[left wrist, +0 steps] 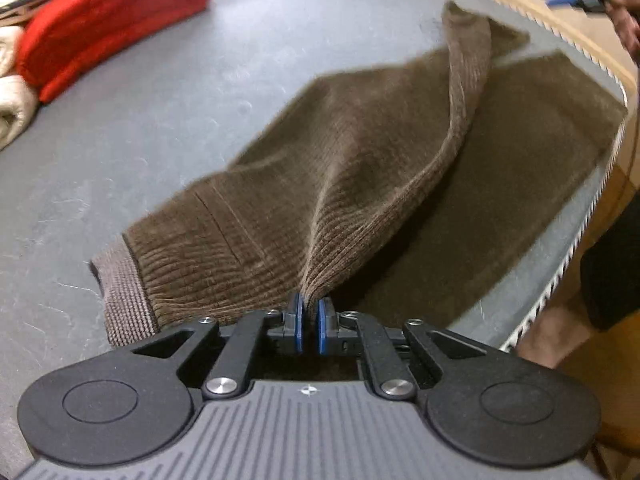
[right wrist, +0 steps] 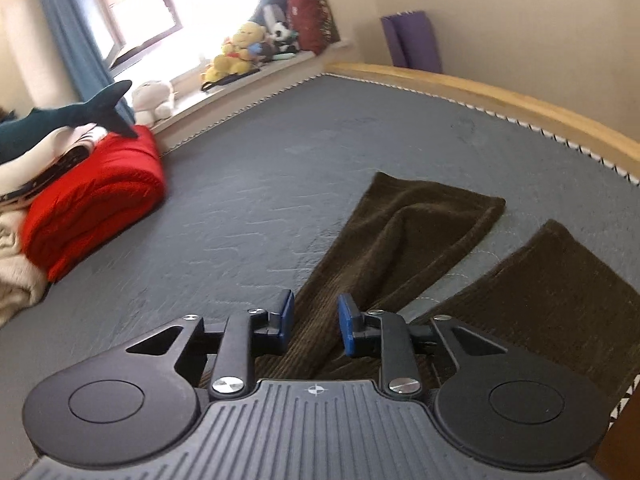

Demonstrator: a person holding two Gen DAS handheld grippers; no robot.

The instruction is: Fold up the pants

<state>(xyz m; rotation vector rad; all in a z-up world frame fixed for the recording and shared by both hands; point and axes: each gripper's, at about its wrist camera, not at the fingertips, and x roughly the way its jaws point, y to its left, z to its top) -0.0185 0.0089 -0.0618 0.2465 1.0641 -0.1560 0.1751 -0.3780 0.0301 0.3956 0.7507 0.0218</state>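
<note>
One pair of brown corduroy pants (left wrist: 348, 184) is lying on the grey mat-covered bed (left wrist: 160, 120), its two legs (right wrist: 404, 236) spreading apart toward the wooden bed rail (right wrist: 480, 88). Two grippers are working here. The left gripper (left wrist: 310, 322) is sitting clamped on a bunched fold of the corduroy, its blue pads pressed together on the cloth, and from that pinch a ridge of fabric is rising off the bed – the ribbed waistband (left wrist: 124, 296) is lying just to its left. The right gripper (right wrist: 316, 328) is standing with its blue pads apart, hovering over the upper part of one leg; the pads are not pressing on the cloth.

One folded red blanket (right wrist: 96, 200) is resting at the bed's far side beside cream bedding (right wrist: 16, 264) (only partly in frame), with one dark teal plush shark (right wrist: 60, 120) on top. Several stuffed toys (right wrist: 240, 52) are lining the window ledge – too small to count. The far pant hem is blurring in the left wrist view.
</note>
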